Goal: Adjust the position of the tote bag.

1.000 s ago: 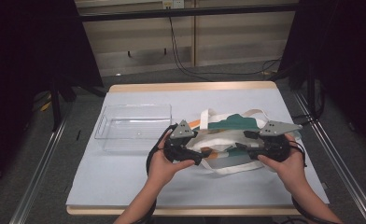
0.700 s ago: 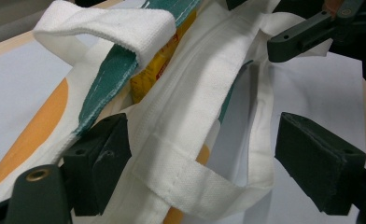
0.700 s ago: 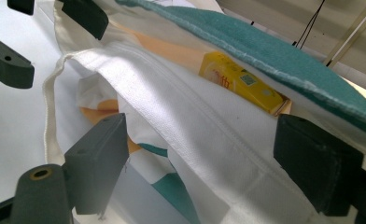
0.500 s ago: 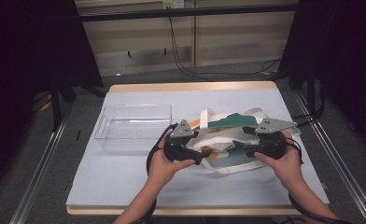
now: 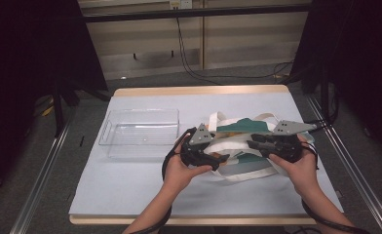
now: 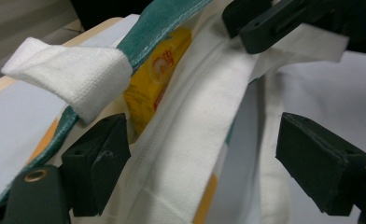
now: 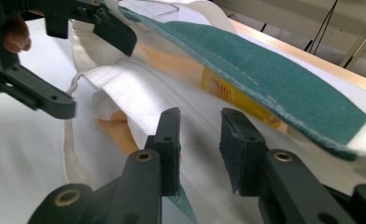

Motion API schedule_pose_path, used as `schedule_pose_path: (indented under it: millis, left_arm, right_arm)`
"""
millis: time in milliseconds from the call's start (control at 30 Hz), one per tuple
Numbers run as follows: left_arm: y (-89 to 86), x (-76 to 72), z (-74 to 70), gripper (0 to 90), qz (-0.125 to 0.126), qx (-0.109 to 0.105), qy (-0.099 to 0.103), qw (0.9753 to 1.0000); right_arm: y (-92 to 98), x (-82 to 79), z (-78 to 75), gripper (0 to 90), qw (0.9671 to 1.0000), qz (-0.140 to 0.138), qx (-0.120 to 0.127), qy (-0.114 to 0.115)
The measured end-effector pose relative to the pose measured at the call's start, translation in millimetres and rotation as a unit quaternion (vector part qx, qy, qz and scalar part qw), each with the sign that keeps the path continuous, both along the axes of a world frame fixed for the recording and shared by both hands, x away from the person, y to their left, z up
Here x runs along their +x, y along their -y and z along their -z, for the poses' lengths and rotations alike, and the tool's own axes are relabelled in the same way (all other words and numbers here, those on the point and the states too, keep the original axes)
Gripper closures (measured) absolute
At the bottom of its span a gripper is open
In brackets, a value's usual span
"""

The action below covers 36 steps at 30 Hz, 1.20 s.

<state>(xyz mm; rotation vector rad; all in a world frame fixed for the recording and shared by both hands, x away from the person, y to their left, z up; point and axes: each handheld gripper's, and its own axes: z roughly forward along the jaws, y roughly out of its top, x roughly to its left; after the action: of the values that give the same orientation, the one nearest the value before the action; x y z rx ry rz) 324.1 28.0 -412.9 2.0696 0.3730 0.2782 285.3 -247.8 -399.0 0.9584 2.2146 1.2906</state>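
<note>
Plastic tray (image 5: 139,132), clear and shallow, sits on the worktop (image 5: 130,185) just left of the tote bag (image 5: 241,127), which serves as the landmark for everything else. The bag, white canvas with a green panel and orange patches, lies flat on the worktop right of centre, its webbing handles looped loosely around it.

At the bag's left edge, the left hand-held gripper (image 5: 217,157) points into the cloth. In the left gripper view its jaws stand well spread, with a white fold of the bag's rim (image 6: 204,135) running up between them; the fold rests against the left jaw, while the right jaw is apart from it. A white handle loop (image 6: 73,74) curls over just left of that rim. Inside the bag's mouth a yellow packet (image 6: 155,81) shows, mostly hidden by the green edge and the white rim; its print is too blurred to read.

At the bag's right edge, the right hand-held gripper (image 5: 253,142) points left toward the other. In the right gripper view its jaws are parted with a narrow gap, poised at the white rim (image 7: 139,93); whether they touch the cloth is hard to tell. The yellow packet (image 7: 228,93) peeks out under the green panel (image 7: 265,70) beyond, its far end covered.
</note>
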Motion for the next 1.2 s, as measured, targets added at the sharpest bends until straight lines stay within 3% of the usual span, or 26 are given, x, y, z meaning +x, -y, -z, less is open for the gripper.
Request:
schedule_pose_path:
  millis: [167, 300, 633, 1033, 1200]
  left_arm:
    - [1.1, 0.3, 3.2, 23.3, -0.009, 0.022, 0.024, 0.9994]
    - [-1.8, 0.8, 4.6, 38.3, -0.019, 0.027, 0.029, 0.9990]
    - [-4.0, 2.7, 10.3, 70.3, -0.010, 0.053, -0.037, 0.9978]
    - [-6.1, 0.3, 10.0, 74.6, 0.001, 0.059, -0.058, 0.9966]
    - [-7.5, 0.4, 11.6, 75.2, 0.007, 0.054, -0.067, 0.9962]
  right_arm:
    - [-0.3, 0.8, -2.4, 67.6, 1.0000, 0.000, 0.003, -0.001]
    - [-0.1, 2.0, -4.4, 65.7, 1.0000, 0.003, 0.006, -0.001]
    - [-2.8, 3.6, -8.7, 60.9, 1.0000, 0.002, 0.008, -0.003]
    - [4.4, 8.0, -24.2, 81.8, 0.9990, 0.017, 0.039, 0.010]
    - [8.4, 14.7, -33.7, 83.6, 0.9987, 0.028, 0.041, 0.012]
